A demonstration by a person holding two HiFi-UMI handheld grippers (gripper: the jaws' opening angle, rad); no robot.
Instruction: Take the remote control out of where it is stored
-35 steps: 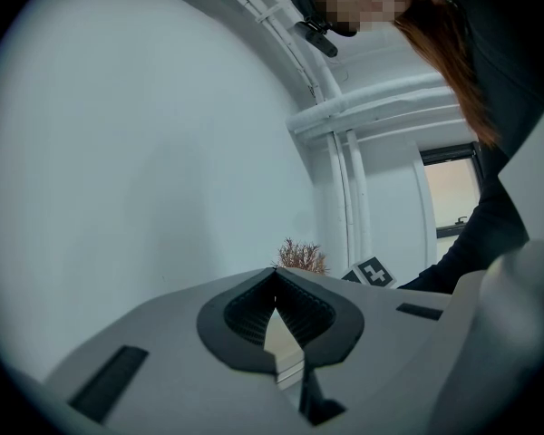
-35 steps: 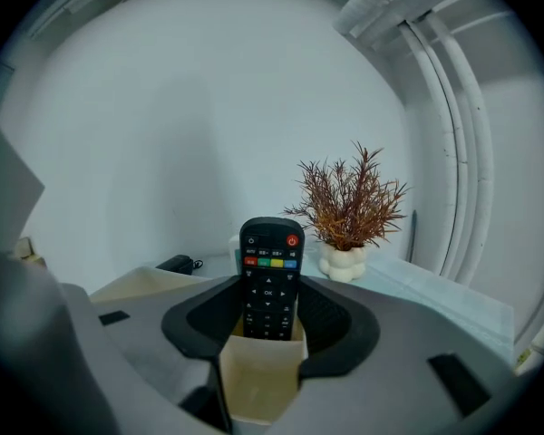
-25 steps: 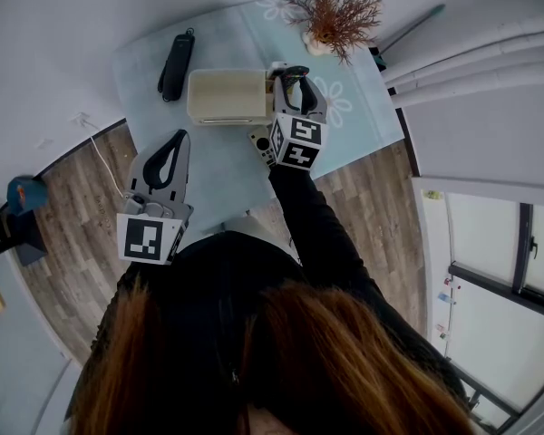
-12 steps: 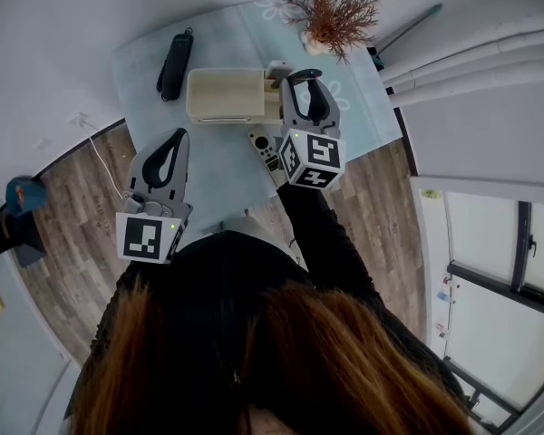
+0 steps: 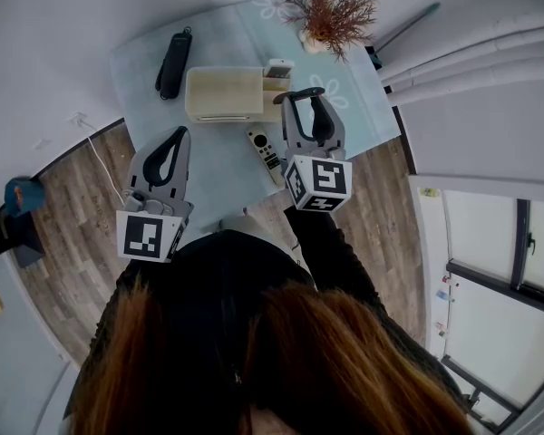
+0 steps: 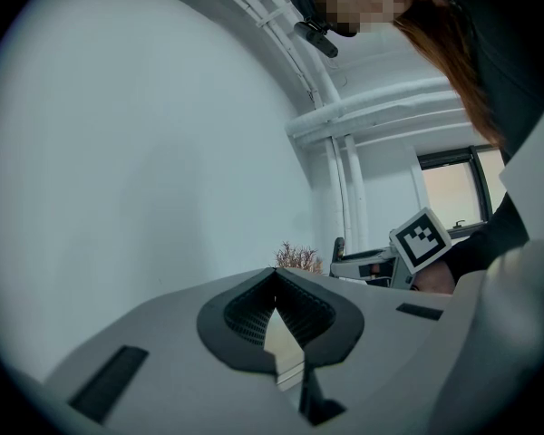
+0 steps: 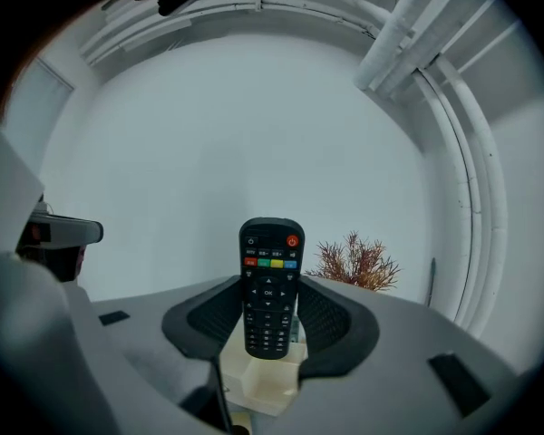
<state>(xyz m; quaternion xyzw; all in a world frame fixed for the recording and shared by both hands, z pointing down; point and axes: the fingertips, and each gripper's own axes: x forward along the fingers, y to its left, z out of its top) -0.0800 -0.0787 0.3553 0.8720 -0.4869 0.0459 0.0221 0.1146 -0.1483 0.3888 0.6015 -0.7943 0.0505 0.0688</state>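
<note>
Being pinched low on its body between the jaws of the right gripper [image 5: 306,102], the remote control [image 7: 270,288] is held upright, clear of the storage box [image 5: 225,95]. Top-heavy, it could be tipped or dropped by a jolt. The left gripper [image 5: 168,152] is seen closed, empty.
</note>
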